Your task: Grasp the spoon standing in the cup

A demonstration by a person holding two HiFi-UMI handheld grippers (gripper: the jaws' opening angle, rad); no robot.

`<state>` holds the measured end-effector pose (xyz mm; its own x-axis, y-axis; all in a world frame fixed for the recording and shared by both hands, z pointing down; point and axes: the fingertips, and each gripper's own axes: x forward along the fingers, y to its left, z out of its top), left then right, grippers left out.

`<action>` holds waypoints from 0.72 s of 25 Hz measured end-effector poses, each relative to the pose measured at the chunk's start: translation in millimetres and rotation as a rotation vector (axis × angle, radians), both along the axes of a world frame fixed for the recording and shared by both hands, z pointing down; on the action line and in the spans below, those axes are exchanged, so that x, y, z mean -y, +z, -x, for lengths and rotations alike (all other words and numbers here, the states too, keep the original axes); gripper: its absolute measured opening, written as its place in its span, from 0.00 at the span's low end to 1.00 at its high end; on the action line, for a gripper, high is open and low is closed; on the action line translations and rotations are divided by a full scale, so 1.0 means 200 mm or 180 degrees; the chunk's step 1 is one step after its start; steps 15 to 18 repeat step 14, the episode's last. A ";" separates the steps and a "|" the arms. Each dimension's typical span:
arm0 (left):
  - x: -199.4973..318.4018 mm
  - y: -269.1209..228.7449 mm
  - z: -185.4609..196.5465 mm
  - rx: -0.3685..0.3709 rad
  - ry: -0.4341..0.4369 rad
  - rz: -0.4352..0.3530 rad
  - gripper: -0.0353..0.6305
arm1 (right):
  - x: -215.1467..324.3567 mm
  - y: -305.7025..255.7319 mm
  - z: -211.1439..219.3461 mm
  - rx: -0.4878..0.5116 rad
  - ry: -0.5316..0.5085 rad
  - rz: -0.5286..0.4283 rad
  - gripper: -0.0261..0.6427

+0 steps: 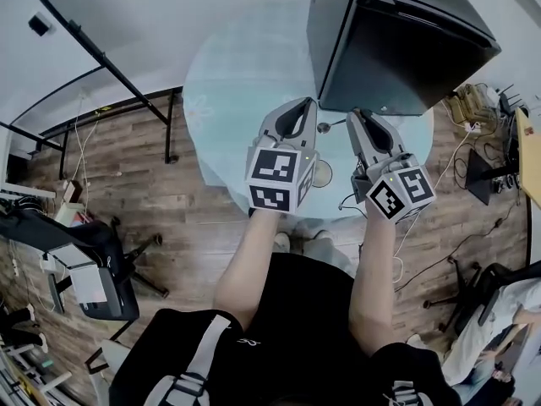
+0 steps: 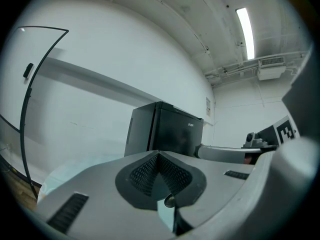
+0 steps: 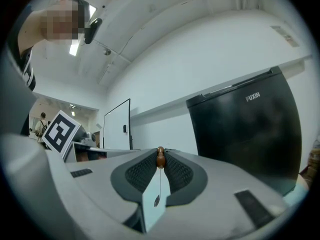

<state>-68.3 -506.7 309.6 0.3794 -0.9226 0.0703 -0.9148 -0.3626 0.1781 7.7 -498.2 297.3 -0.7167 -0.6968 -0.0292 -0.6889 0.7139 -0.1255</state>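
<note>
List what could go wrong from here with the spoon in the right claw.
1. The right claw pinches the spoon only by its brown knob, at the very tips: it may pivot or slip out.
2. The black fridge stands close ahead of that claw: a forward swing could strike it.

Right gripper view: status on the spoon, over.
Right gripper shut on spoon, at its brown tip. Left gripper shut, empty. Black fridge stands behind, nothing blocking.
</note>
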 end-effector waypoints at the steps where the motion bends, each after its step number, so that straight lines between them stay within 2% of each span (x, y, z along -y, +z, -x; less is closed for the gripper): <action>1: 0.00 -0.01 0.00 0.0000 0.0003 -0.0013 0.06 | 0.00 -0.01 0.00 -0.0009 0.0004 -0.0008 0.11; 18: 0.01 -0.03 -0.01 -0.0009 -0.0006 -0.0059 0.06 | 0.01 -0.02 -0.01 -0.0016 -0.0013 -0.0019 0.11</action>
